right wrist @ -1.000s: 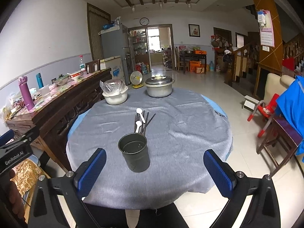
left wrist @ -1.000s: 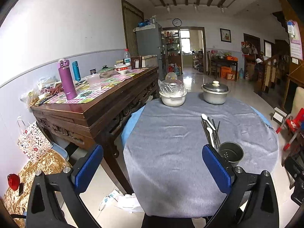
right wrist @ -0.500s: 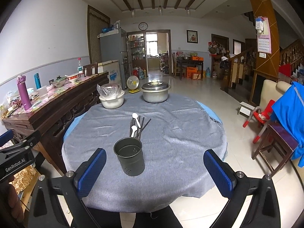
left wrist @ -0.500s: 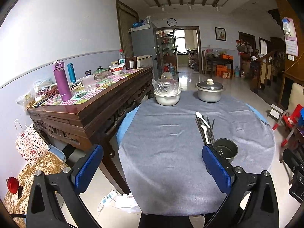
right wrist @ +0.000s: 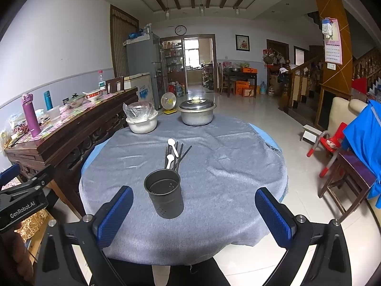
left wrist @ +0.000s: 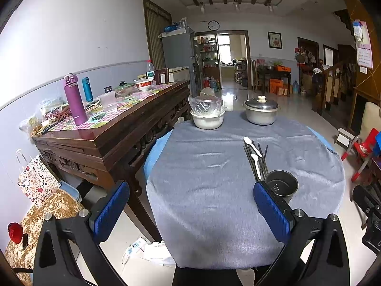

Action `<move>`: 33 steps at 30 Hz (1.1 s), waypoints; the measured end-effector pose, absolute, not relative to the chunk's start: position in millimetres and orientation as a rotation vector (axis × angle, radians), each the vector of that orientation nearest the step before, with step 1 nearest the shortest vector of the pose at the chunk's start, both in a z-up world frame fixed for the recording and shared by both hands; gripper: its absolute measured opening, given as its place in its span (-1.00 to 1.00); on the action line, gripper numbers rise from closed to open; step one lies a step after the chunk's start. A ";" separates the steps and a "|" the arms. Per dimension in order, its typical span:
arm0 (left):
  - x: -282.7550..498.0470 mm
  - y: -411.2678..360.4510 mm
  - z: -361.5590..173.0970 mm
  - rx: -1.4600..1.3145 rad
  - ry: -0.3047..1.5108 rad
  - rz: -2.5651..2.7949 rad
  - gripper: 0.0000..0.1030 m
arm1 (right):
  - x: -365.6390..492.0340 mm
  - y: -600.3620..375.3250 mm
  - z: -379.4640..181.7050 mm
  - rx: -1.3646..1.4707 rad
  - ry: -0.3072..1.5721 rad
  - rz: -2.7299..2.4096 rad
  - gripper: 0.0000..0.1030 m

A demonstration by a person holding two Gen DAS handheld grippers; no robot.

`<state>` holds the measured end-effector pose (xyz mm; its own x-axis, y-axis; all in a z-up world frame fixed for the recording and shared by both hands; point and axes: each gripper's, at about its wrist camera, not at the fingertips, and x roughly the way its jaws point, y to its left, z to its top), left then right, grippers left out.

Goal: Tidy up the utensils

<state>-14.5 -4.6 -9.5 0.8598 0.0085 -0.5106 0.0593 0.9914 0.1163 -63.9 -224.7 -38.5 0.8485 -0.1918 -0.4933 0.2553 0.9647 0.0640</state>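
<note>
Both grippers, left [left wrist: 190, 205] and right [right wrist: 194, 211], have pulled back from the cup [right wrist: 164, 195], fingers open and empty, utensils [right wrist: 173, 155] behind it untouched.

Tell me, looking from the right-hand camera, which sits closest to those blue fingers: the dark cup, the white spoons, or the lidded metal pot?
1. Dark cup: nearest, just ahead of the right gripper, left of centre.
2. White spoons: behind the cup, lying mid-table among dark sticks.
3. Lidded metal pot: farthest, at the table's far edge.
</note>
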 end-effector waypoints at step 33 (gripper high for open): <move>181.8 -20.4 -107.4 0.158 0.809 -0.043 1.00 | 269.8 -315.4 -86.7 0.060 0.880 0.112 1.00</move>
<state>181.8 -20.4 -107.4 0.6903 0.0221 -0.7232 0.0988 0.9873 0.1245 269.8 -315.4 -86.7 0.6315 0.1225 -0.7657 -0.0732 0.9925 0.0983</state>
